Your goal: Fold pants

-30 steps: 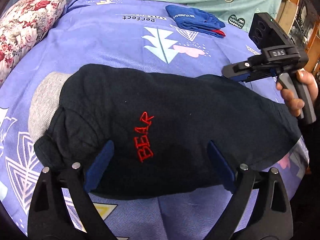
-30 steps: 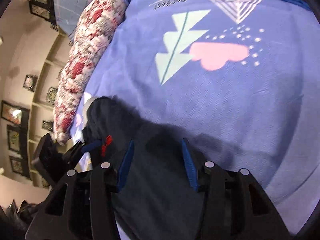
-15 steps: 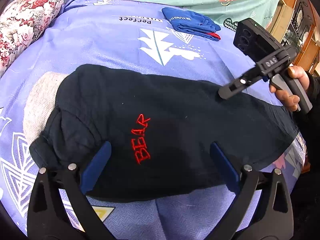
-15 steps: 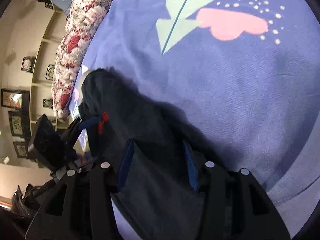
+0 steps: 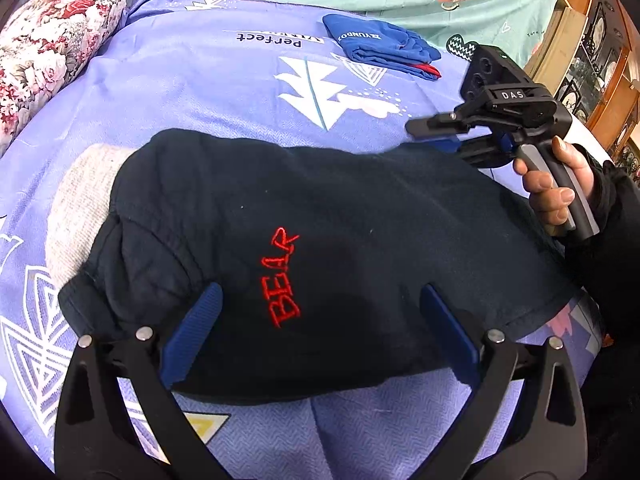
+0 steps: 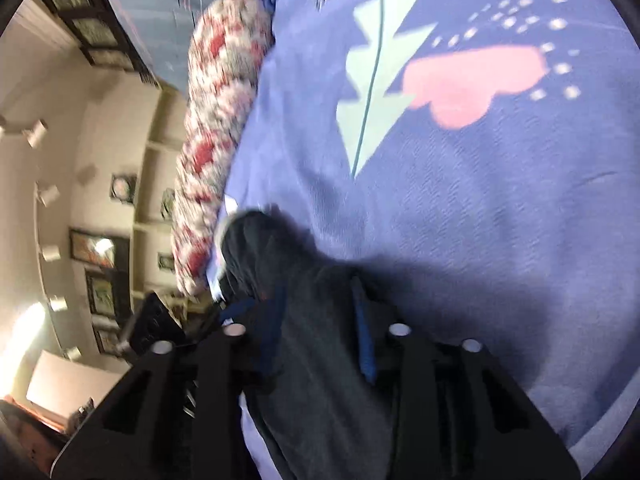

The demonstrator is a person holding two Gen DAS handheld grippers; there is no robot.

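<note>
Black fleece pants with red BEAR lettering lie partly folded on the purple patterned bed; left tool gapes wide above them, right tool straddles their edge, further folds apparently remaining.

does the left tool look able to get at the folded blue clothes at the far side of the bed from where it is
Probably yes, with a long reach. The left tool is open and holds nothing, and bare sheet lies before the blue clothes. It would have to pass over the black pants.

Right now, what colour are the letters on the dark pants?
Red letters on the pants, clearest in the left wrist view.
</note>
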